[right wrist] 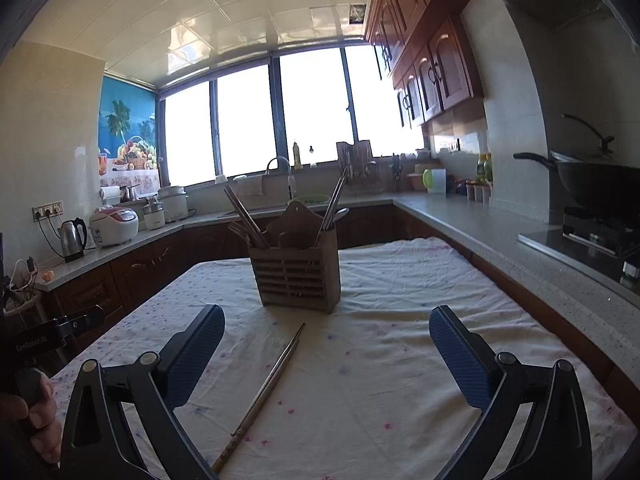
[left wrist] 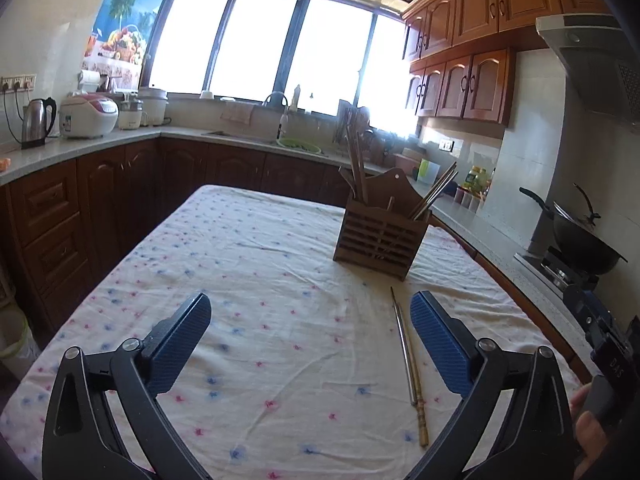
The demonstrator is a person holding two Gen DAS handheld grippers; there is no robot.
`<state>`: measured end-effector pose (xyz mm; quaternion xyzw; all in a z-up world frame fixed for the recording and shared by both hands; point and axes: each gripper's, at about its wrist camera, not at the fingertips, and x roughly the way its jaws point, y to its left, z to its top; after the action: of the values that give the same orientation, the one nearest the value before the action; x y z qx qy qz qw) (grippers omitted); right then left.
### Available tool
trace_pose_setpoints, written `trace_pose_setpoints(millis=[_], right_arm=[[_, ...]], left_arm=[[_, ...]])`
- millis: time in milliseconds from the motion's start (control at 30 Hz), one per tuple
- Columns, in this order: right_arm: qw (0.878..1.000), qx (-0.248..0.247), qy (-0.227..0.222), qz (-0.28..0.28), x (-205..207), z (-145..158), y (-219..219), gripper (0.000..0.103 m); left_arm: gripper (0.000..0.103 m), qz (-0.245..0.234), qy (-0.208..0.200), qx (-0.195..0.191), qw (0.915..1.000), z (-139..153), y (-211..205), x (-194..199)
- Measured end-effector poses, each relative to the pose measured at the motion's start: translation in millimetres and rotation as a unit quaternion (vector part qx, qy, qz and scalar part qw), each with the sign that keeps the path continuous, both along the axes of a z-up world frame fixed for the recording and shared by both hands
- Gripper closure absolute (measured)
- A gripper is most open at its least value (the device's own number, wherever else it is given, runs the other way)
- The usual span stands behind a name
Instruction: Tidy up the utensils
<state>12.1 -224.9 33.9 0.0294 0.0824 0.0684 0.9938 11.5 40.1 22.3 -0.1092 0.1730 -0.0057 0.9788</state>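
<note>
A brown slatted wooden utensil holder stands on the cloth-covered table, with chopsticks and utensils upright in its compartments. It also shows in the right wrist view. A pair of chopsticks lies flat on the cloth in front of the holder, also seen in the right wrist view. My left gripper is open and empty above the cloth, the chopsticks just inside its right finger. My right gripper is open and empty, the chopsticks between its fingers, nearer the left one.
Kitchen counters run around the table. A kettle and rice cooker stand on the left counter. A sink with tap is under the window. A wok sits on the stove at right. The other handheld gripper shows at the right edge.
</note>
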Motion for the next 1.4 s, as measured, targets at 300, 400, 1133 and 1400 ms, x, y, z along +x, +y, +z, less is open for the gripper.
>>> trace_pose_setpoints(millis=[300, 400, 1133, 1400], right_arm=[[0.999, -0.013, -0.044, 0.010, -30, -10, 2, 0.000], [0.999, -0.016, -0.029, 0.014, -31, -18, 4, 0.000], [0.999, -0.026, 0.004, 0.023, -24, -33, 10, 0.000], [0.999, -0.027, 0.002, 0.023, -24, -33, 10, 0.000]], left_arm=[[0.000, 0.005, -0.005, 0.049, 0.9988, -12, -14, -14], [0.000, 0.004, 0.004, 0.057, 0.9983, -17, -18, -14], [0.000, 0.019, 0.023, 0.094, 0.9951, -31, -25, -12], [0.000, 0.023, 0.016, 0.102, 0.9944, -30, -27, -17]])
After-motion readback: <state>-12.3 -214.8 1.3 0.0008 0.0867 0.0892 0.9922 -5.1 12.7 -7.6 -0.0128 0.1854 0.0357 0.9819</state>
